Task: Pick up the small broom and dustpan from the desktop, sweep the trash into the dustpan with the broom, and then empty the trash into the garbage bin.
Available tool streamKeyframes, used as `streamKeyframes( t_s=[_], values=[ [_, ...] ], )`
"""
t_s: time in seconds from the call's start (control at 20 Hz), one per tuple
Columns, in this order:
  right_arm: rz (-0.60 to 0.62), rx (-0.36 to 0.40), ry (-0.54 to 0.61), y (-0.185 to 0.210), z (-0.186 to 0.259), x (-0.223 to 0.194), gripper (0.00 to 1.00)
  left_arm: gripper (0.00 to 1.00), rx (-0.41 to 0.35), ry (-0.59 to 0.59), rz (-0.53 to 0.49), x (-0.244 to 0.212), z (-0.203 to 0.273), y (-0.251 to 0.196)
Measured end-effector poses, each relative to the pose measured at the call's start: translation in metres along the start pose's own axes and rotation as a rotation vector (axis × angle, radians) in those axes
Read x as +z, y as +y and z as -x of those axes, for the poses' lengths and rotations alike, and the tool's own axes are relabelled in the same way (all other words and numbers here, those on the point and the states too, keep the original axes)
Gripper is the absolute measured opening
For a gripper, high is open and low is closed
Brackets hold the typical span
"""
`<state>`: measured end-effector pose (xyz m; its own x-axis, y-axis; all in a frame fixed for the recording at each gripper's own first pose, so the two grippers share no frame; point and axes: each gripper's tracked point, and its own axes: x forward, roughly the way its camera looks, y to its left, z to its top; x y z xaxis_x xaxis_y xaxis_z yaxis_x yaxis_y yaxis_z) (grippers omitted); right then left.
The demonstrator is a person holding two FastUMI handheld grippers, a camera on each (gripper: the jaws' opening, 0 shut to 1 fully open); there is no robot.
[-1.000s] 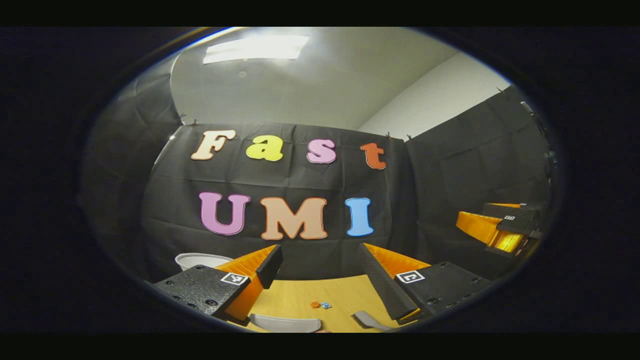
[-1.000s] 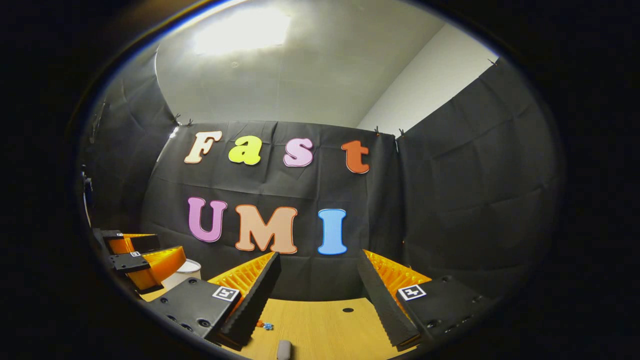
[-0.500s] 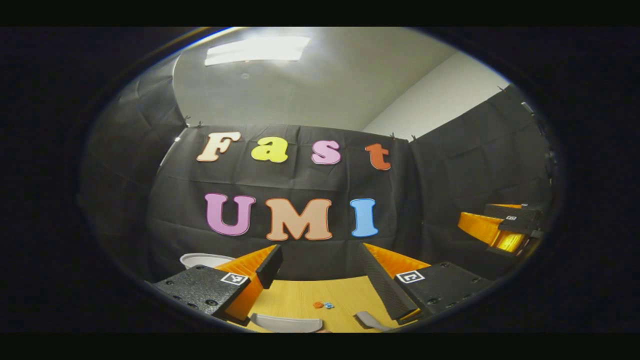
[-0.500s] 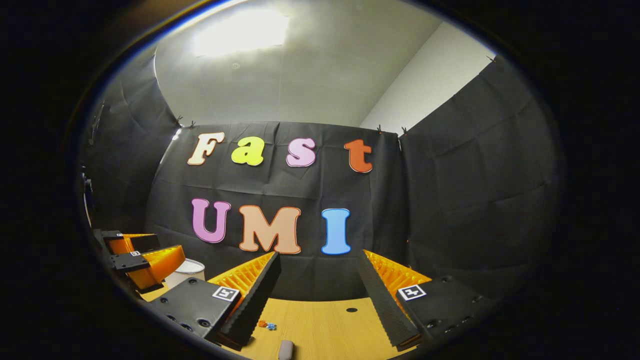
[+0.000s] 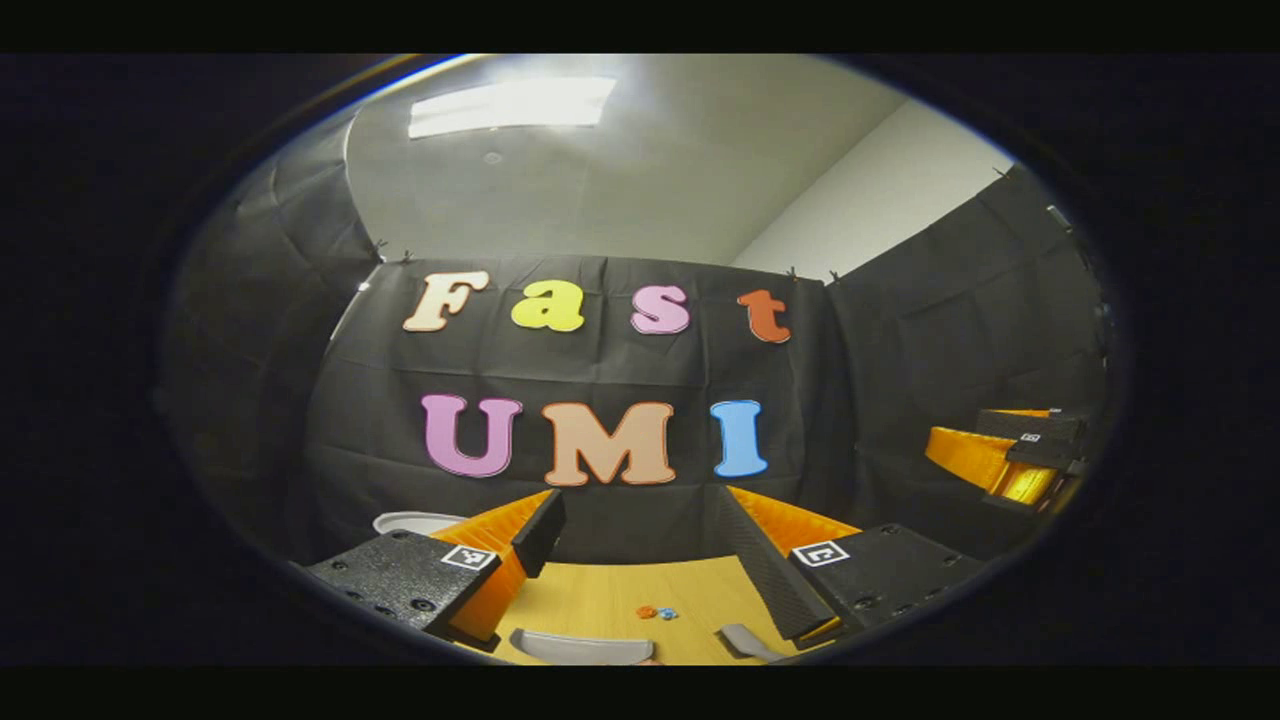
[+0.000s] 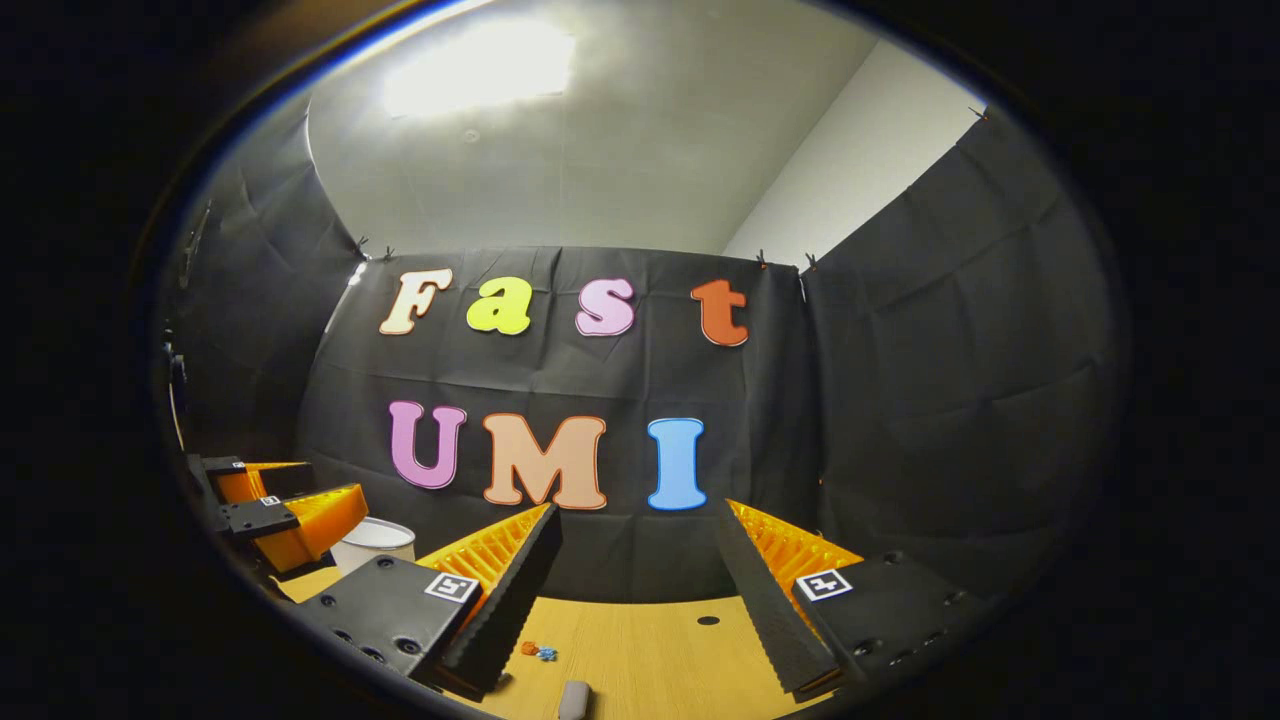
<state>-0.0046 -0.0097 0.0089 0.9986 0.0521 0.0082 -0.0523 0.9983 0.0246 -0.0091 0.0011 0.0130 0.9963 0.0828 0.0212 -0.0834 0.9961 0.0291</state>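
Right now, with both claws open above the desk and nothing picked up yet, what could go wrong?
Possible snags:
1. The trash bits are tiny and loose; a hasty sweep might scatter them across the desk.
2. The dustpan and broom handle lie low at the edge of view, so the left claw or right claw might miss its grip.
3. The garbage bin sits far left, beside the left claw; trash might spill on the way over.

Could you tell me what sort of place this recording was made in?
Probably an indoor recording booth: black cloth walls enclose a wooden desktop, with a white bin at its side and small trash bits laid out.
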Motion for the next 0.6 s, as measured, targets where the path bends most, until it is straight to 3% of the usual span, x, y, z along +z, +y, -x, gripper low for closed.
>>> streamKeyframes(
  t_s=[0.15, 0.6],
  values=[
    [-0.003, 0.017, 0.004, 0.002, 0.001, -0.002, 0.99, 0.91, 0.012, -0.007, 0.005, 0.005, 0.004, 0.002],
    [-0.011, 0.083, 0.029, 0.004, 0.004, -0.011, 0.99, 0.94, 0.070, 0.021, -0.038, -0.001, 0.016, 0.009]
  ],
)
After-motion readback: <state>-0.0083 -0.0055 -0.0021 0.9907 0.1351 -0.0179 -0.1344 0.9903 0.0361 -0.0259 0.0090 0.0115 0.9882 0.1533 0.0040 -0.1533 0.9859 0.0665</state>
